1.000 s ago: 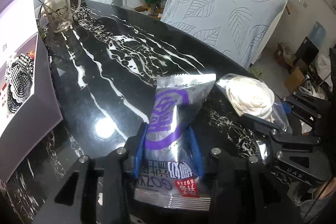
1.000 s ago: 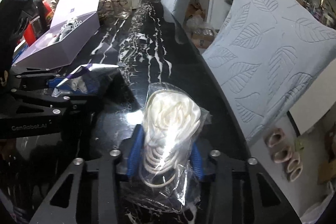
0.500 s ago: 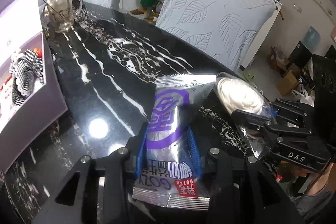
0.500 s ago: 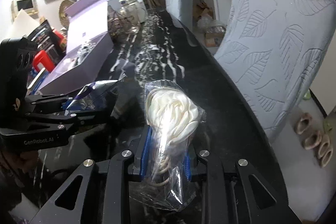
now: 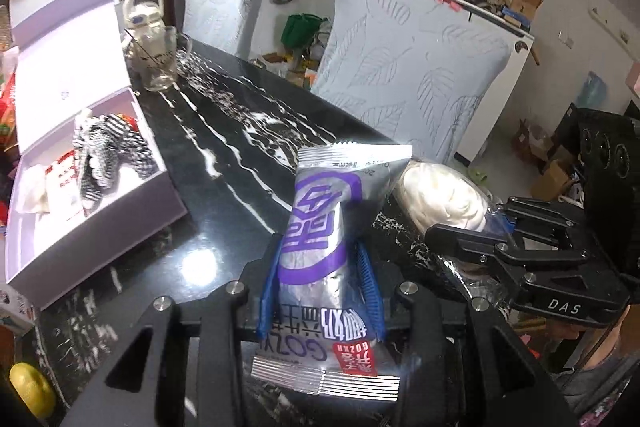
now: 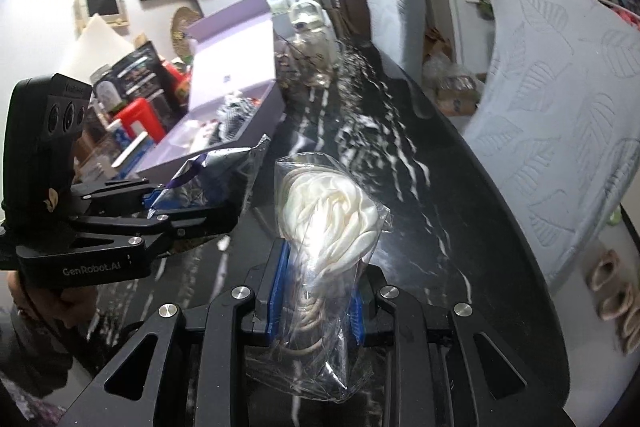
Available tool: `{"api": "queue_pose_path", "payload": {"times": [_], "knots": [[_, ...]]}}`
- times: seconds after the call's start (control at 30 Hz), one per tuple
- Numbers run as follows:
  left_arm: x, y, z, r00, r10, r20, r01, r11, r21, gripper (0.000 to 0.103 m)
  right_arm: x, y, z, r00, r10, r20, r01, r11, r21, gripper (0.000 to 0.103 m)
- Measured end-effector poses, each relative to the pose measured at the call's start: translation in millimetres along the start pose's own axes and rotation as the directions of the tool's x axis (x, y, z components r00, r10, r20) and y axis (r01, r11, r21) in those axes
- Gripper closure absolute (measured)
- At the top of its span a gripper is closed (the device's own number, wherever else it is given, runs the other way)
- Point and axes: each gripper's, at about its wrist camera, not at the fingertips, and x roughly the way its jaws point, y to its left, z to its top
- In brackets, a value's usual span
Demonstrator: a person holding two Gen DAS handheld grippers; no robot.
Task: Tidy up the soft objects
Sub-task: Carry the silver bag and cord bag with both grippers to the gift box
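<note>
clearly both loads are up off the black marble table [image 5: 240, 131]: the silver-and-purple snack packet [image 5: 320, 227] is pinched in the left gripper [image 5: 320, 283], and the clear bag of white fabric [image 6: 328, 227] is clamped in the right gripper [image 6: 316, 299]. this looks like the carrying step. the open lavender box [image 5: 120, 211], already holding a checked cloth [image 5: 104, 155], sits off to the left. next, each load likely needs carrying over the box wall, one at a time, before its jaws open.
</note>
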Motion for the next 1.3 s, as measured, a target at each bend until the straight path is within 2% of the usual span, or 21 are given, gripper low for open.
{"api": "queue_pose_path", "payload": {"times": [0.27, 0.47, 0.87, 1.1, 1.3], "knots": [[-38.2, 15.6, -1.6, 0.997, 0.032, 0.075, -0.029, 0.998, -0.051, 0.067, -10.3, 31.8, 16.8, 0.997, 0.053, 0.051, -0.049, 0.995, -0.082, 0.077], [-70.8, 32.8, 2.5, 0.986, 0.074, 0.150, -0.060, 0.994, -0.094, 0.067, -17.5, 61.2, 41.1, 0.989, 0.108, 0.102, -0.090, 0.981, -0.172, 0.076], [-134.2, 76.0, 28.3, 0.931, 0.172, 0.322, -0.121, 0.978, -0.172, 0.067, -20.8, 111.0, 101.3, 0.959, 0.221, 0.175, -0.161, 0.939, -0.305, 0.076], [-150.6, 103.7, 48.2, 0.902, 0.204, 0.381, -0.132, 0.969, -0.209, 0.067, -14.8, 131.5, 138.6, 0.940, 0.273, 0.203, -0.190, 0.916, -0.353, 0.076], [-150.7, 128.8, 65.3, 0.884, 0.240, 0.401, -0.157, 0.961, -0.228, 0.067, 6.2, 143.3, 167.7, 0.935, 0.289, 0.206, -0.197, 0.905, -0.378, 0.076]]}}
